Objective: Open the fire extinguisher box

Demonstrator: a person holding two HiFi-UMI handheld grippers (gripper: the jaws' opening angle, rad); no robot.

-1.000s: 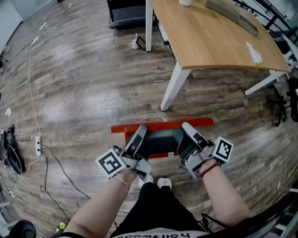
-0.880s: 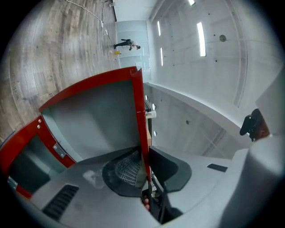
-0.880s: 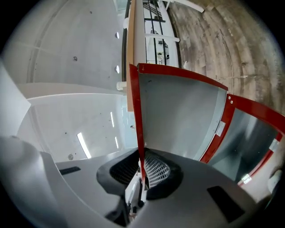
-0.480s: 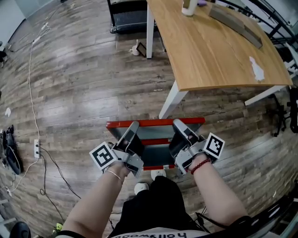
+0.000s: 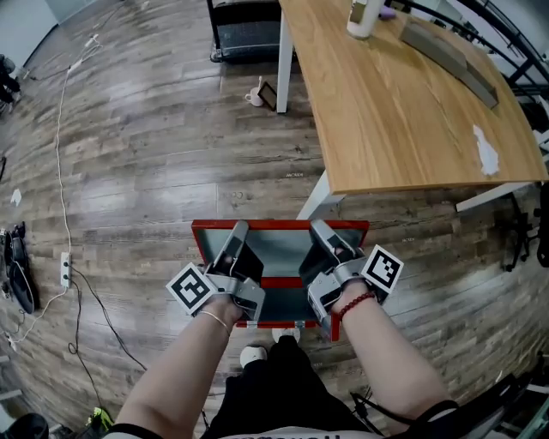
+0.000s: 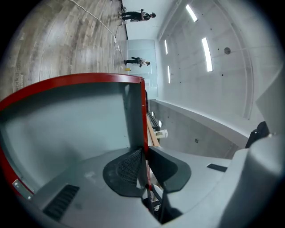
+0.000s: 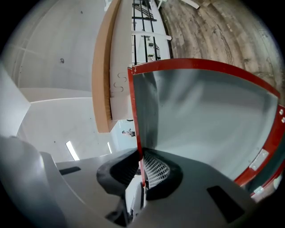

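The fire extinguisher box is red and lies on the wood floor in front of the person's feet. Its lid, a red frame round a grey pane, is swung up from the box. My left gripper is clamped on the lid's left edge, and its jaws are closing tighter on it. In the left gripper view the red edge runs straight between the pads of that gripper. My right gripper is shut on the lid's right edge. The red edge is pinched in the right gripper.
A wooden table with white legs stands just beyond the box, with a bottle on it. A black cart and a cup are farther back. A power strip and cables lie at the left.
Both grippers have lifted the lid further. It showed as a thin red bar a second ago and now shows its whole framed face. The box sits closer to the person.
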